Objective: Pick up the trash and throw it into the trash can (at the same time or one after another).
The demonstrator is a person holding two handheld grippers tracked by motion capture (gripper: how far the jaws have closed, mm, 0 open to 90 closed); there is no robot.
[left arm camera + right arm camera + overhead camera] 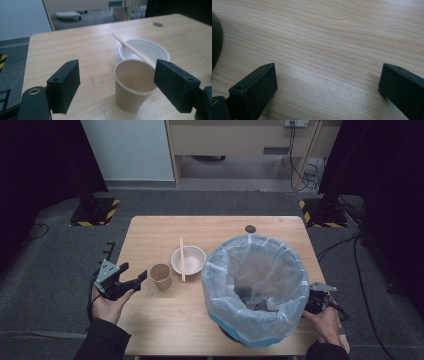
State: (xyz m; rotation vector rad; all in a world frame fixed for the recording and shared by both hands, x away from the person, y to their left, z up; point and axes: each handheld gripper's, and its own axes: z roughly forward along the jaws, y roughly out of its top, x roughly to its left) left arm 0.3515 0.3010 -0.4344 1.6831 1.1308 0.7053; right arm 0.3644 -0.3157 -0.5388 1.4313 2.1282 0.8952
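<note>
Light wooden table (165,320) has bare room along its near-left edge and far-left corner; the right half is crowded by a large round bin lined with a translucent blue-white plastic bag (256,287), which overhangs toward the near edge. Left gripper (131,279) sits at the table's left edge, jaws spread wide, nothing between them; in the left gripper view its black blocky jaws frame a tan paper cup (133,83), upright, empty, just ahead and apart from them. White round bowl (145,50) sits just behind the cup with a thin pale wooden stick (132,50) lying across its rim, near end cut off by the cup. Right gripper (328,85) is at the table's right edge beside the bin, mostly hidden behind the bag in the high view; jaws spread wide over bare wood grain, a dark curved base (215,42) at the left edge. Small dark disc (250,228) near the far edge, too small to identify.
</note>
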